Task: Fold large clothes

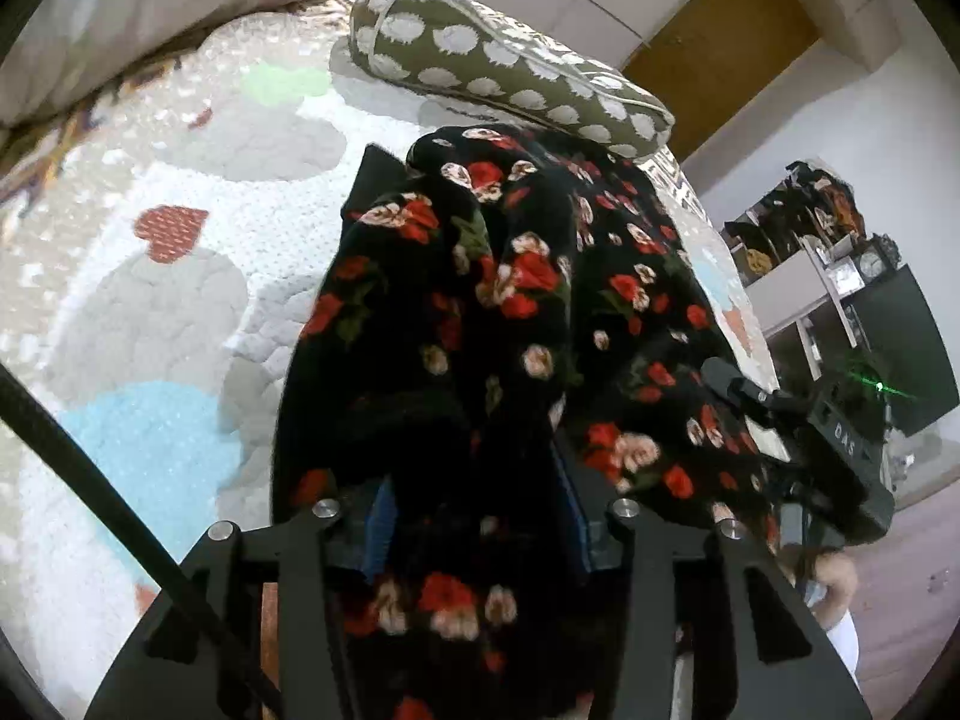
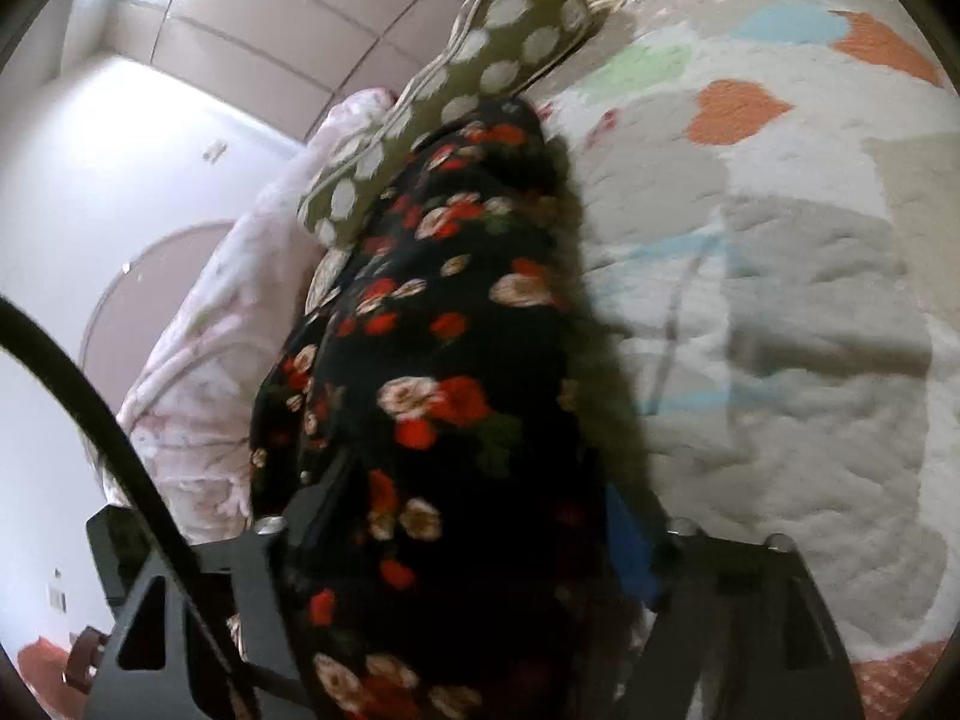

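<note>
The left hand-held gripper (image 1: 474,480) points steeply down at the bed (image 1: 180,300), its blue-padded jaws standing apart with the garment (image 1: 480,300) bunched between them; whether the pads press on the cloth I cannot tell. The garment, black with red and cream flowers, drapes over the gripper and runs away across the bed to the spotted pillow (image 1: 510,78), its far end touching the pillow.

The right hand-held gripper (image 2: 480,510) tilts down less steeply and is rolled, so the bed looks slanted. Its jaws stand wide; the garment (image 2: 432,360) fills the gap and hides the left finger, a blue pad showing at the right. Grip or loose drape, I cannot tell. In the left view the right gripper lies low, to the right of the pillow, at the garment's edge.
</note>
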`<state>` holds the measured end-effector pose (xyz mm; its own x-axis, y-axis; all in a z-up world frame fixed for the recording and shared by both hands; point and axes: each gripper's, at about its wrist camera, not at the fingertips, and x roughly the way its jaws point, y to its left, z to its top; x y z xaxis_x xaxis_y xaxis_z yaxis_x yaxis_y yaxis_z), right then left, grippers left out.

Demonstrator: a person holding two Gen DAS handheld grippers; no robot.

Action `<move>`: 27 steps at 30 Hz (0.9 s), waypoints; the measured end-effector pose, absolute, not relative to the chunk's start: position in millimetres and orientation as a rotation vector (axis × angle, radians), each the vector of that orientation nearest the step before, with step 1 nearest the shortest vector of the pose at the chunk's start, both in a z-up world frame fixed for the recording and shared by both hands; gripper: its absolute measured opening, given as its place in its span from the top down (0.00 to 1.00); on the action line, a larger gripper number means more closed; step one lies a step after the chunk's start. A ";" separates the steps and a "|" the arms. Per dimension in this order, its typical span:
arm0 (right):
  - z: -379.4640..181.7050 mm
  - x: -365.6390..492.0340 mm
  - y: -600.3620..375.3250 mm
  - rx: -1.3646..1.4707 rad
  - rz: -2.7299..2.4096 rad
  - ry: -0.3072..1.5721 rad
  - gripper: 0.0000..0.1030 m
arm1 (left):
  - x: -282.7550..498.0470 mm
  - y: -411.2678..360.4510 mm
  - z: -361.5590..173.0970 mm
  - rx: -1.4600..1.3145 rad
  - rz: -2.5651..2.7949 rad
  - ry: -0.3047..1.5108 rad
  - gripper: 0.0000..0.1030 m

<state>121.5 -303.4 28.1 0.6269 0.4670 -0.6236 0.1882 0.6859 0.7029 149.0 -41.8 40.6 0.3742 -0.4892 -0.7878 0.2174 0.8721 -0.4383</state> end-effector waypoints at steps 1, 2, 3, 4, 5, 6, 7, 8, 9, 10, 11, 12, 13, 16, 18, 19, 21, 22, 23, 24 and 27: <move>36.5 116.5 -305.0 0.819 0.162 0.886 0.22 | 142.9 -38.0 47.8 -0.262 -0.450 1.092 0.55; 50.3 110.5 -306.7 0.797 0.136 0.858 0.22 | 136.0 -32.9 55.9 -0.236 -0.432 1.078 0.52; 64.6 104.7 -307.7 0.768 0.121 0.829 0.22 | 129.2 -27.7 64.8 -0.205 -0.404 1.059 0.47; 78.8 98.7 -308.3 0.739 0.110 0.803 0.22 | 118.2 -20.6 75.9 -0.167 -0.364 1.026 0.43; 96.7 90.4 -307.0 0.700 0.093 0.765 0.22 | 110.6 -14.0 84.5 -0.142 -0.332 0.996 0.35; 111.3 82.4 -303.0 0.673 0.094 0.732 0.25 | 101.3 -6.7 91.9 -0.123 -0.303 0.963 0.31; 120.7 74.9 -301.8 0.660 0.115 0.717 0.31 | 89.7 0.6 98.4 -0.106 -0.276 0.928 0.30; 130.1 70.1 -293.6 0.647 0.158 0.712 0.48 | 82.2 5.8 102.9 -0.097 -0.261 0.910 0.28; 135.9 65.7 -279.6 0.633 0.209 0.725 0.60 | 73.8 9.8 105.7 -0.089 -0.248 0.897 0.27; 136.0 62.8 -266.4 0.626 0.250 0.743 0.64 | 62.5 15.4 108.1 -0.078 -0.228 0.884 0.26; 132.0 59.6 -257.0 0.624 0.286 0.764 0.67 | 53.6 18.5 109.2 -0.067 -0.211 0.874 0.25; 124.0 57.7 -244.7 0.616 0.318 0.795 0.69 | 46.0 21.0 110.2 -0.056 -0.197 0.867 0.25; 111.3 56.1 -232.9 0.595 0.321 0.840 0.69 | 36.9 24.4 110.2 -0.038 -0.177 0.860 0.25; 71.7 48.9 -223.7 0.525 0.249 0.925 0.85 | 13.7 39.4 110.9 -0.011 -0.126 0.839 0.21; 67.9 42.7 -226.2 0.487 0.210 0.921 0.96 | 2.3 51.3 109.4 -0.014 -0.104 0.825 0.19; 72.7 41.1 -228.9 0.500 0.194 0.934 0.96 | -1.5 55.2 107.8 -0.017 -0.098 0.823 0.18; 94.2 39.0 -224.5 0.487 0.142 0.934 0.87 | -6.5 63.1 101.7 -0.026 -0.090 0.831 0.17; 105.5 38.1 -217.1 0.458 0.146 0.905 0.85 | -6.2 65.6 95.8 -0.029 -0.086 0.842 0.17; 115.1 33.2 -213.0 0.425 0.161 0.871 0.85 | -5.0 66.7 90.6 -0.033 -0.084 0.853 0.17; 126.4 35.4 -200.4 0.402 0.200 0.843 0.85 | -3.3 68.7 84.5 -0.040 -0.083 0.868 0.17; 134.3 55.2 -169.1 0.405 0.288 0.843 0.85 | 2.8 73.2 62.6 -0.052 -0.063 0.925 0.17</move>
<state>55.2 -169.1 134.3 0.6340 0.4018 -0.6608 -0.0867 0.8860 0.4555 2.8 73.2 62.5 0.6002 -0.0768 -0.7961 0.0318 0.9969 -0.0721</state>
